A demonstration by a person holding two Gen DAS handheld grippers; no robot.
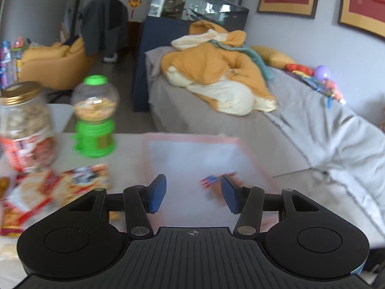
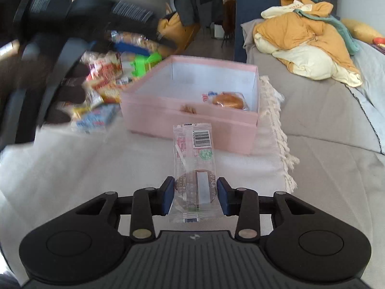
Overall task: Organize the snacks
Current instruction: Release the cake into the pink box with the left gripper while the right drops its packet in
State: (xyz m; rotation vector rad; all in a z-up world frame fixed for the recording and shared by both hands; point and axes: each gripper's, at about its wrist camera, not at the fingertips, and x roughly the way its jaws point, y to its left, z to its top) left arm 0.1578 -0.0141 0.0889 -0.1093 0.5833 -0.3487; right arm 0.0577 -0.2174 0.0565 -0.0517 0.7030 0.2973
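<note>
On a cloth-covered surface beside a grey sofa, snack sorting is under way. At far left a loose heap of snack packets (image 2: 101, 89) lies waiting, with a gold-lidded jar (image 1: 24, 125) of pale nuts or the like and a green-capped dispenser (image 1: 95, 118) of small yellow pieces standing behind. The left gripper (image 1: 192, 193) hangs over the near end of the pink box (image 2: 192, 120), its blue-padded jaws roughly half apart with nothing between them; it looks free to go back to the heap. In the middle, the box holds a wrapped round bun (image 2: 227, 100) against its right wall, and something brownish shows at the near lip, too small to tell what. Nearer the onlooker and to the right of the heap, the right gripper (image 2: 195, 197) has its jaws pressed on the lower part of a clear-wrapped snack (image 2: 195, 168), a long packet with a dark round cake inside, held short of the box and pointing toward it. The step in hand appears to be delivery: the packet needs carrying forward over the near wall, lowering beside the bun, then releasing, without snagging the wrapper on the rim.
</note>
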